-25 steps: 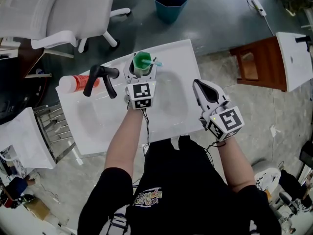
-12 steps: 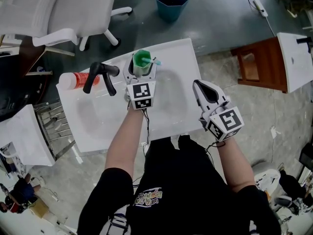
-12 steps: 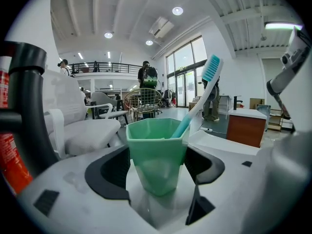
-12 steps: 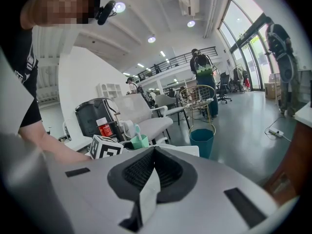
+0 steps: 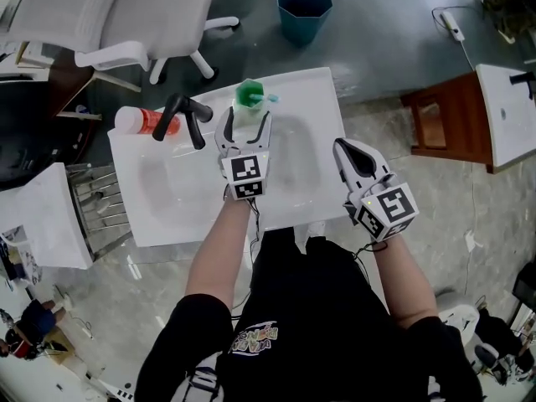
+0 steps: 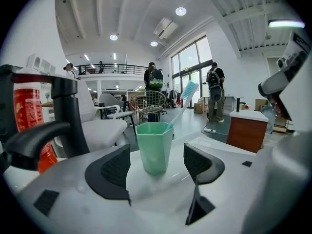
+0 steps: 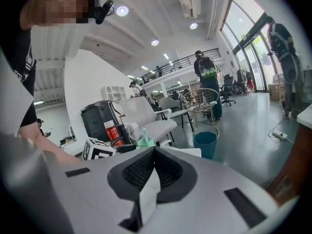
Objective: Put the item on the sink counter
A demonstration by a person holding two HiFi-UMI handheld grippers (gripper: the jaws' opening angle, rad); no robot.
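Left gripper had its jaws spread wide over the white sink, with nothing clamped between them. In the left gripper view the jaws stood to either side of a green cup, with clear gaps and no contact. The cup sat at or just beyond their tips. It stood upright on the back counter of the sink, just to the right of the black faucet. A red bottle stood on the counter left of the faucet, well apart from the cup. A pale blue toothbrush leaned out of the cup toward the right.

Half a second earlier, the same jaws had been closed around the cup at this spot. They had since let go, and the gripper had drawn back a little toward the person, leaving the cup standing alone. Judging from this, the placing looked finished: the item was on the sink counter and steady. Only pulling the arm clear seemed to be left.

Right gripper was pressed shut with nothing in it. It was held above the sink's front right edge, in much the same place as before. The faucet and bottle sat where they had been, and the toothbrush leaned the same way as earlier.
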